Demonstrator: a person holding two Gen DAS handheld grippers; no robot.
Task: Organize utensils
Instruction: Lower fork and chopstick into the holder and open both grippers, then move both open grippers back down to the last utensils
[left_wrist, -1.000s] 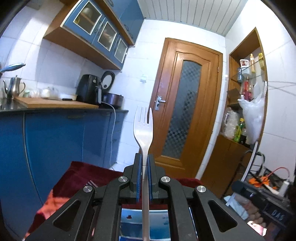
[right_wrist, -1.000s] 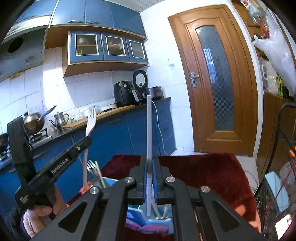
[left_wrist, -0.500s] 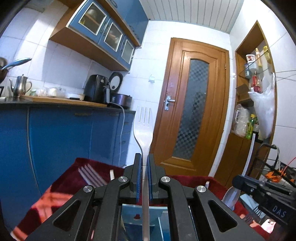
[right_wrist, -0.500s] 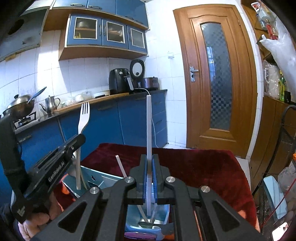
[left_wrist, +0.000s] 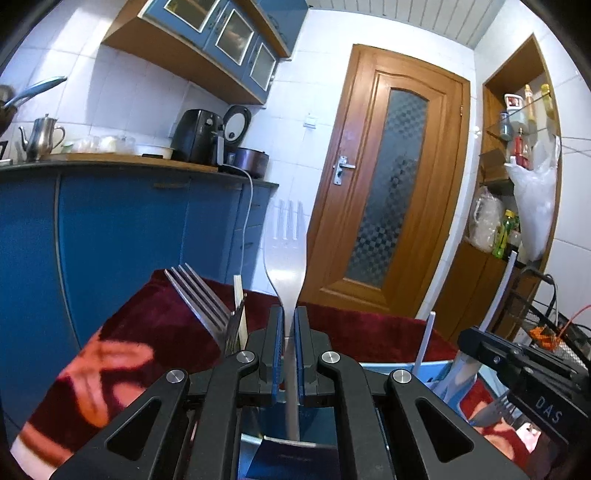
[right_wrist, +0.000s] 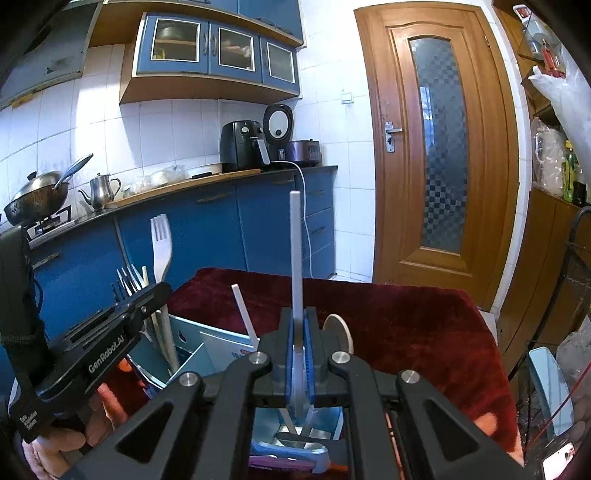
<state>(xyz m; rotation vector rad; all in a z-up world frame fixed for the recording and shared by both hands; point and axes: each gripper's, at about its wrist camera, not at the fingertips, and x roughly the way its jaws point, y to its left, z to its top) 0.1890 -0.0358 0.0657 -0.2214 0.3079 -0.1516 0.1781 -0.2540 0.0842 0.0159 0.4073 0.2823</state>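
My left gripper (left_wrist: 287, 321) is shut on a steel fork (left_wrist: 286, 254) held upright, tines up, its handle down in a light blue divided holder (left_wrist: 402, 367). It shows at the left in the right wrist view (right_wrist: 147, 299), with the fork (right_wrist: 161, 243) in the holder's left compartment (right_wrist: 192, 339). My right gripper (right_wrist: 297, 325) is shut on a thin grey-white utensil handle (right_wrist: 295, 254), upright over the holder's near compartment. Other forks (left_wrist: 199, 295) and a chopstick (left_wrist: 239, 306) stand in the holder.
The holder sits on a table with a dark red cloth (right_wrist: 406, 317). A white stick (right_wrist: 243, 314) and a round spoon end (right_wrist: 338, 330) stand in the holder. Blue kitchen cabinets (right_wrist: 207, 236) are behind, a wooden door (right_wrist: 439, 147) to the right.
Both grippers have moved down toward the holder with their utensils. The fork handle and the grey-white handle now reach into the compartments.
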